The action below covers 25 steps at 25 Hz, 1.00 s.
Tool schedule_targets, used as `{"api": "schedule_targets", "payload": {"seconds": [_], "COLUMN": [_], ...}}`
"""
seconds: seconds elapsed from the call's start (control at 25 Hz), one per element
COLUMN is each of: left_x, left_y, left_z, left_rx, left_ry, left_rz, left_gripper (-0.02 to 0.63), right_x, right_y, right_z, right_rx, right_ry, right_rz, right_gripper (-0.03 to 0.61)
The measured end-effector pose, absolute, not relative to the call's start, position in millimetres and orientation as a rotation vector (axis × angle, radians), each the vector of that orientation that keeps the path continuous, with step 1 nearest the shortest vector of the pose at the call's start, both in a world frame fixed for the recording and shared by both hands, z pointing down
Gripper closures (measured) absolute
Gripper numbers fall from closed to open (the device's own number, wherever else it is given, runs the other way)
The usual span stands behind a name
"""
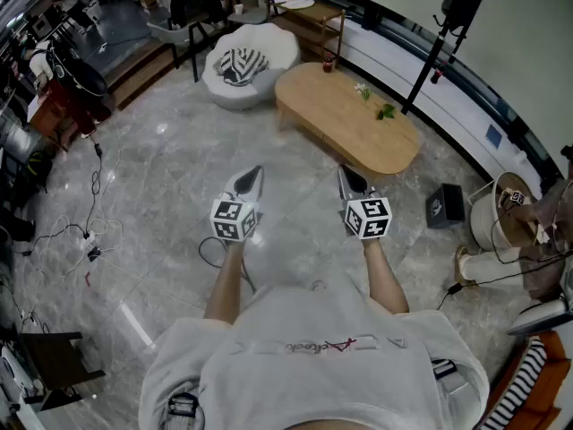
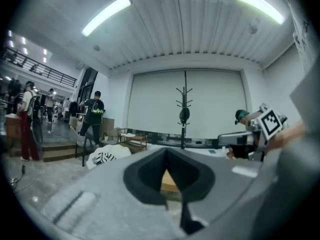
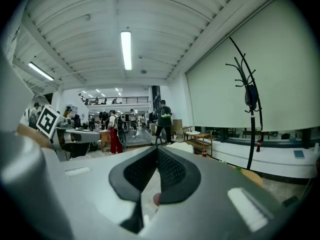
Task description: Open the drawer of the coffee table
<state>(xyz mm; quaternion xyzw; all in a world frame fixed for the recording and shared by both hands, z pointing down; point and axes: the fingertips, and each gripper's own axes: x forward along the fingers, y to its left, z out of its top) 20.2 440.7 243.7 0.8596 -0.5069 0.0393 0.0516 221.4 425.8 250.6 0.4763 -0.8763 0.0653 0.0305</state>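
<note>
An oval wooden coffee table (image 1: 349, 119) stands on the grey marble floor (image 1: 161, 204).

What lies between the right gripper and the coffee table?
Nothing but bare floor; the head view shows it between the right gripper and the coffee table.

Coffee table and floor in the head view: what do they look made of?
Coffee table: likely light wood or wood veneer, matte; even tan top with no glare. Floor: polished grey stone or marble-look tile, hard to say which; pale veining and bright light reflections.
</note>
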Motion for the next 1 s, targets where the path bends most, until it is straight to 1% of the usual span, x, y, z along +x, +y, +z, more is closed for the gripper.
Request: {"api": "schedule_targets", "payload": {"seconds": [0.56, 0.76, 1.0], "left_x": [11, 17, 39], "left_y": [438, 440, 440], "left_z": [236, 235, 235], "left_rx": [2.617, 2.62, 2.615], "left_ry": [-1.546, -1.548, -1.565], "left_rz": [0.127, 0.134, 0.149], "left_gripper": [0.615, 0.615, 0.615], "right_x": [215, 221, 245], "right_y": [425, 430, 431], "right_z": [253, 256, 263], "right_rx": [1.465, 1.445, 1.447], "right_ry": [-2.697, -2.706, -2.703], "right_rz": [0.231, 0.246, 0.258], "right_gripper": [0.572, 0.572, 0.572]}}
